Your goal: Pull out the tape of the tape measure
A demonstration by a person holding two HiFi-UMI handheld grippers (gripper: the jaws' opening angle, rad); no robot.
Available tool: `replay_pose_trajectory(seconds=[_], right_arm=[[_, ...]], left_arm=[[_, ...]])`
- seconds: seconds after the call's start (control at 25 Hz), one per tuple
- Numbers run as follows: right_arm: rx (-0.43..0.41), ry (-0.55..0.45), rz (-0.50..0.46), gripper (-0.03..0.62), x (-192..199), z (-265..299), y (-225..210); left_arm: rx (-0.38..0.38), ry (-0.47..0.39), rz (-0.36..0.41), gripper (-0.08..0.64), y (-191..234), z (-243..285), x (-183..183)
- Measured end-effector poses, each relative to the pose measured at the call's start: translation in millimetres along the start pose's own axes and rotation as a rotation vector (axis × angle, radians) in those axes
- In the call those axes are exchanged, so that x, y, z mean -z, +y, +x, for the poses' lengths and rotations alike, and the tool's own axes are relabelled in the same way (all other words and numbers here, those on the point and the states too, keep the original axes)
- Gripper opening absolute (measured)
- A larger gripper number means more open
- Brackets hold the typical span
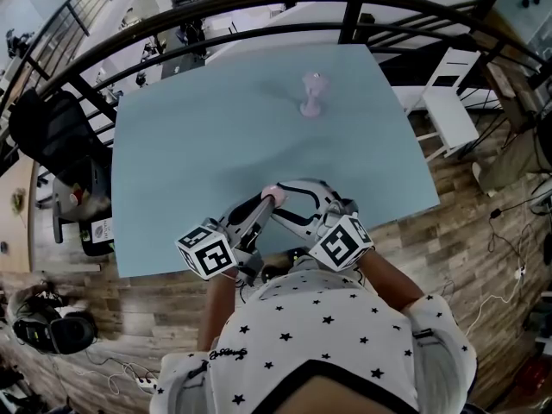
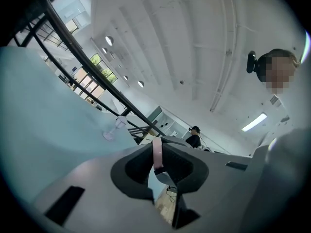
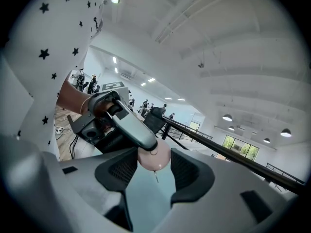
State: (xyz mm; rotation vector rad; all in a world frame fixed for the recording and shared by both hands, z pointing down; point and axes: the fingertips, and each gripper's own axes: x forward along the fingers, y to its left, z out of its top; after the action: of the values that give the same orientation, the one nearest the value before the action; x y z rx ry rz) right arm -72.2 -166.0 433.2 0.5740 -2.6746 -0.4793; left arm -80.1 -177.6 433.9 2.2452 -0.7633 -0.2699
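Furniture: a pale blue rectangular table top (image 1: 172,145) stands on a brown wood-plank floor (image 1: 470,222). A black curved metal railing (image 1: 259,3) runs along the table's far side. A black office chair (image 1: 52,132) stands to the left and a white chair (image 1: 450,110) to the right. Loose cables (image 1: 509,257) lie on the floor.

Overhead: a white ceiling with pipe runs (image 2: 194,42). Round ceiling lamps (image 2: 109,41) are lit, as is one long strip light (image 2: 255,122). Large windows (image 3: 237,147) show green outside.

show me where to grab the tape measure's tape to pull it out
Take the thin pink strip at the case rim, seemingly the tape's end, pads on its flat faces. Come from the side away from the right gripper, which clamps the round case, so the pull runs straight.
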Motion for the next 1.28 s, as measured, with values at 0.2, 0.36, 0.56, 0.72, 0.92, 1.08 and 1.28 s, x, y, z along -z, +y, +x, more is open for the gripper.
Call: replay_pose_trajectory(seconds=[0.2,0.36,0.56,0.72,0.92,1.08,1.28], right_arm=[[0.027,0.027,0.010,0.211,10,-4,-8],[0.046,0.029,0.033,0.182,12,-2,-15],[0.027,0.021,0.029,0.145,12,3,-10],[0.012,0.026,0.007,0.081,14,3,-8],[-0.013,0.034,-0.010,0.006,14,2,-3],[0.026,0.049,0.004,0.005,18,1,-10],[0.071,0.070,0.044,0.004,27,-3,-20]], left_arm=[[-0.020,-0.039,-0.012,0.081,5,-10,-14],[-0.031,-0.027,0.026,0.081,4,-16,-20],[-0.040,-0.016,0.031,0.081,4,-18,-17],[-0.036,-0.022,0.032,0.081,1,-17,-17],[-0.044,-0.034,0.034,0.081,0,-16,-18],[-0.058,-0.047,0.033,0.081,3,-19,-20],[-0.067,-0.066,0.038,0.081,5,-21,-23]])
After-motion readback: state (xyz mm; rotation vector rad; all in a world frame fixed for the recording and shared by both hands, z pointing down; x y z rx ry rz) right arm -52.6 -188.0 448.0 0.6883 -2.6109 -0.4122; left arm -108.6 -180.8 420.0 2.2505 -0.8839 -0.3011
